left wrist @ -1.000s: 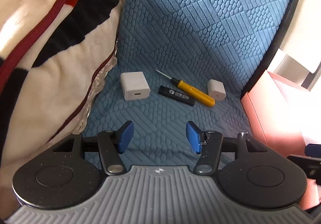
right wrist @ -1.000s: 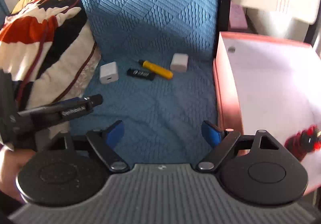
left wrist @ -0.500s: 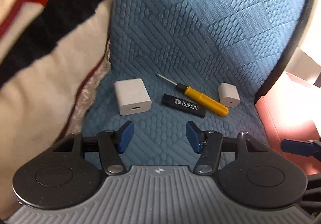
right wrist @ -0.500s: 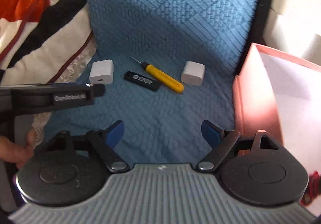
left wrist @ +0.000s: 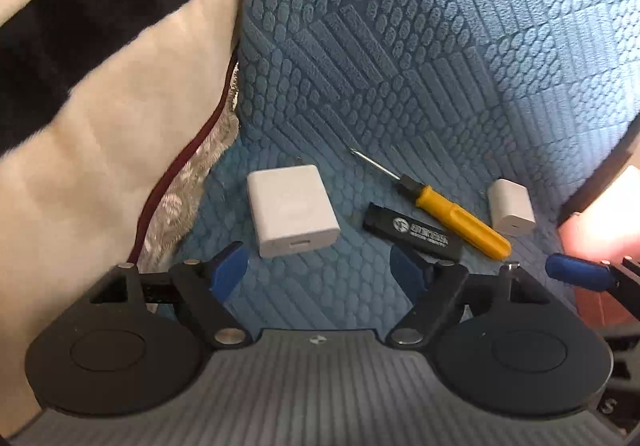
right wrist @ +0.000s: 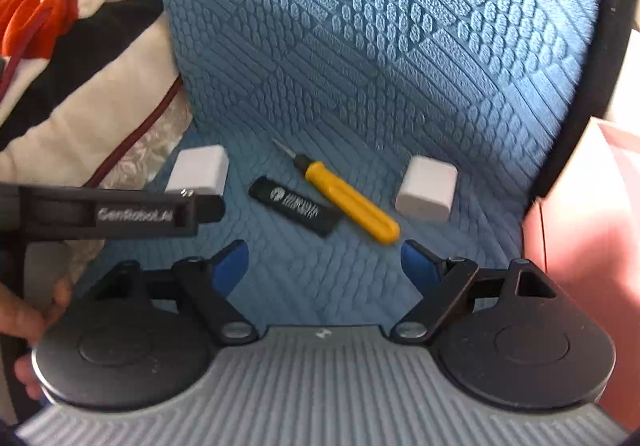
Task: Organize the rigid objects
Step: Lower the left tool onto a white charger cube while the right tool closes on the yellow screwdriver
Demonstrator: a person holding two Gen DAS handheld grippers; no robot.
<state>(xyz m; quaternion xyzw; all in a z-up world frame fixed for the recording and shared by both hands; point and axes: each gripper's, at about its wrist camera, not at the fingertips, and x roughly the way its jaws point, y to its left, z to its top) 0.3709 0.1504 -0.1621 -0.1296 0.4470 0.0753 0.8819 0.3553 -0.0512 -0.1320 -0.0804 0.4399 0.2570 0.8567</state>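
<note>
Blue quilted seat cover (left wrist: pixel 400 58) carries the large white charger (left wrist: pixel 292 215), a light, stiff, smooth block best pinched across its flat sides, just ahead of the left gripper (left wrist: pixel 318 268), whose empty fingers are opening, while the right gripper (right wrist: pixel 324 266) is closing on nothing.

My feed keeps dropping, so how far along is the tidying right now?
Nothing looks sorted yet. The large white charger, black USB stick, yellow screwdriver and small white charger all lie on the blue cover. Left gripper is opening its jaws, right gripper closing slightly; both empty. All four remain.
</note>
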